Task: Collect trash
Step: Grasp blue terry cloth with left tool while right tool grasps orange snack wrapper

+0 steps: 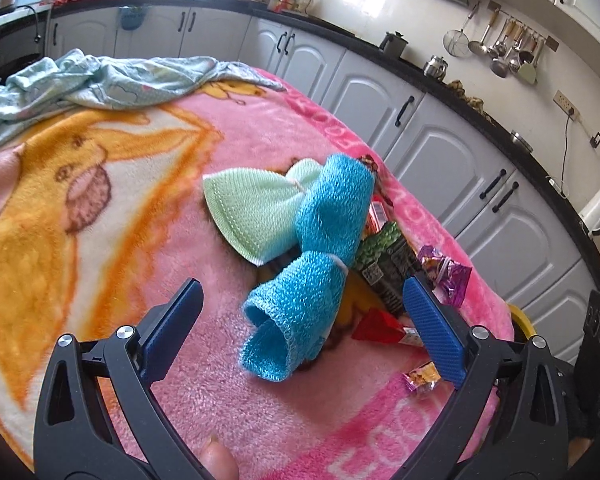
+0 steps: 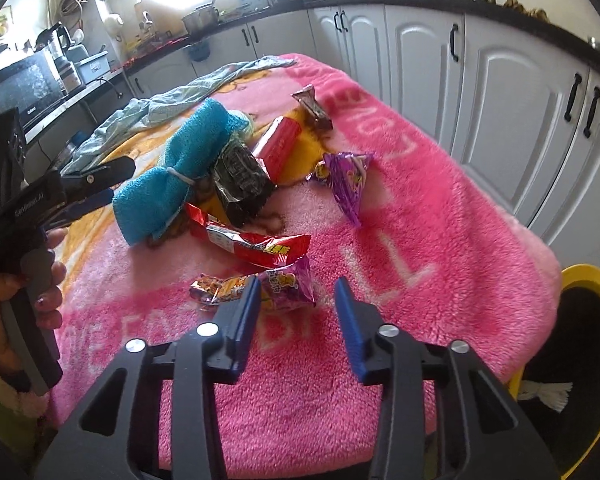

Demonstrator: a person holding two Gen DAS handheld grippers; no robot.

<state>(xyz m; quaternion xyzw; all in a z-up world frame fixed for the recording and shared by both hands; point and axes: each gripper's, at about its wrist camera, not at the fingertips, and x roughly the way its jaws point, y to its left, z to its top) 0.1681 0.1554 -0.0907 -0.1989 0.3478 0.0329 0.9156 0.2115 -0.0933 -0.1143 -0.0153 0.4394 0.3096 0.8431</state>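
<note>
Snack wrappers lie on a pink blanket (image 2: 420, 216): a purple and orange one (image 2: 268, 286) just ahead of my right gripper (image 2: 298, 286), a red one (image 2: 256, 246), a black packet (image 2: 240, 180), a red box (image 2: 278, 146), a purple pouch (image 2: 348, 180) and a brown wrapper (image 2: 312, 106). My right gripper is open and empty. My left gripper (image 1: 300, 294) is open and empty over a rolled blue cloth (image 1: 296, 312). It also shows in the right wrist view (image 2: 108, 184). A yellow-rimmed bin (image 2: 592, 356) stands at the blanket's right edge.
A light green cloth (image 1: 252, 212) lies beside the blue one. A pale blue garment (image 1: 100, 80) is crumpled at the far end of the blanket. White kitchen cabinets (image 2: 500, 92) with a black counter run behind and to the right.
</note>
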